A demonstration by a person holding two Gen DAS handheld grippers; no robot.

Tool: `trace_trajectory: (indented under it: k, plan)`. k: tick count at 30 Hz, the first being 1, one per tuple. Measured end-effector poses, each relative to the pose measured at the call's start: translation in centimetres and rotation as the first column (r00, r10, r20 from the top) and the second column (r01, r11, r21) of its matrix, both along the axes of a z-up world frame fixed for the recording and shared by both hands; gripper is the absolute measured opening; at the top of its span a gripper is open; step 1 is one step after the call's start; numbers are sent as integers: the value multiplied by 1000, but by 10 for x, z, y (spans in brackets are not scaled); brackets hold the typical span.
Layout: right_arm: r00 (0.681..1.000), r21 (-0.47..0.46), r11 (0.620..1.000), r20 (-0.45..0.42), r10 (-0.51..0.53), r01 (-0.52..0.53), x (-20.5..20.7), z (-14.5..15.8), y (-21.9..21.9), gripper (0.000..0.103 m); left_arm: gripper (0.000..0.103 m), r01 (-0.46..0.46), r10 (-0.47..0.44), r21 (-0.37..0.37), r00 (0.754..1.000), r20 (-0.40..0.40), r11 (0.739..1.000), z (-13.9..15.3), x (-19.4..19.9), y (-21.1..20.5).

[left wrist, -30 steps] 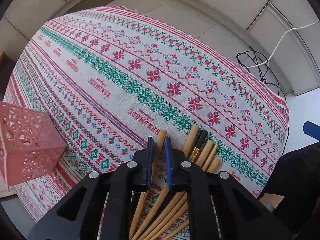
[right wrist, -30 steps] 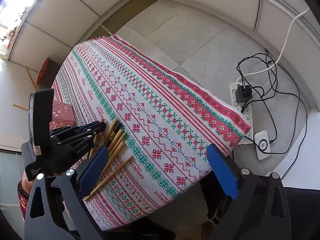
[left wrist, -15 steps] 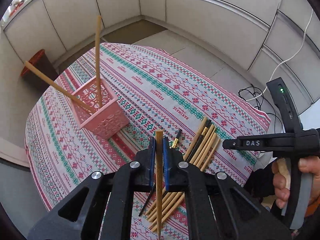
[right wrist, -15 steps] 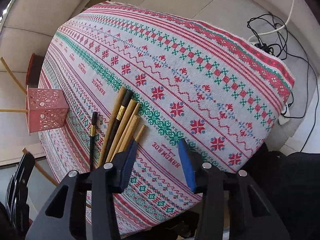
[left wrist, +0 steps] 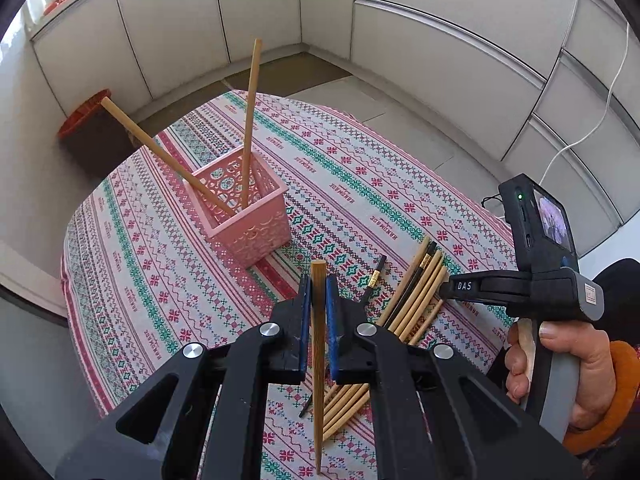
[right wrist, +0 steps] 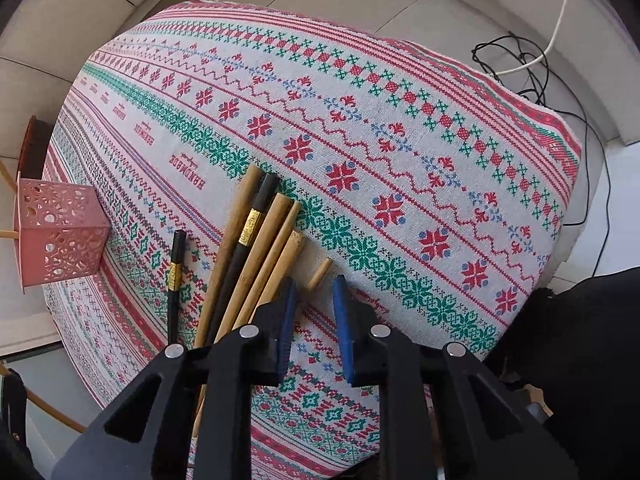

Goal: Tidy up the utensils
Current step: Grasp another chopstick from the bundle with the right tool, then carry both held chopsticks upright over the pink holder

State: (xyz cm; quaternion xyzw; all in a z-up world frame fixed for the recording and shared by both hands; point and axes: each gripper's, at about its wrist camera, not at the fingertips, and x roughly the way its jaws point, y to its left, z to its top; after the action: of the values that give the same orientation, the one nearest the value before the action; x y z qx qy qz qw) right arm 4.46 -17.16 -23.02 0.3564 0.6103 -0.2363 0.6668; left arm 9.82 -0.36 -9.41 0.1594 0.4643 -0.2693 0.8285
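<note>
My left gripper (left wrist: 318,286) is shut on a bamboo chopstick (left wrist: 318,360) and holds it above the table, in front of the pink lattice basket (left wrist: 248,216). Two bamboo chopsticks (left wrist: 248,120) stand in that basket. A pile of bamboo and black chopsticks (right wrist: 248,256) lies on the patterned cloth; it also shows in the left wrist view (left wrist: 416,292). My right gripper (right wrist: 314,292) is open, low over the cloth, with the end of the rightmost bamboo chopstick (right wrist: 320,272) between its fingertips. A lone black chopstick (right wrist: 175,276) lies left of the pile.
The pink basket (right wrist: 60,236) sits at the left in the right wrist view. The table's right edge (right wrist: 560,184) drops to a floor with cables (right wrist: 528,60). A red stool (left wrist: 86,114) stands beyond the far side.
My left gripper has lifted one bamboo chopstick off the pile and risen, facing the basket. My right gripper has come down to the pile and narrowed its opening.
</note>
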Motion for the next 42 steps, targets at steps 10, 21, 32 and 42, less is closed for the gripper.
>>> trace_trajectory:
  k: [10,21,32,42]
  plan:
    - [999,-40,999,33,-25,26,12,5,11,9,7,-10,10,8,1000,13,1000,2,-4,3]
    - [921,-7,998,385,53,-55,-15,65,-1,5,7,-85,90,-71,993,74,994,32,-26,30]
    - [689,-211,936,635,350,-281,-47,171,23,5,7,-127,156,-233,982,107,964,67,-49,49]
    - [637,-292,917,659,400,-273,-42,236,10,5,7,-193,257,-332,954,158,923,106,-32,54]
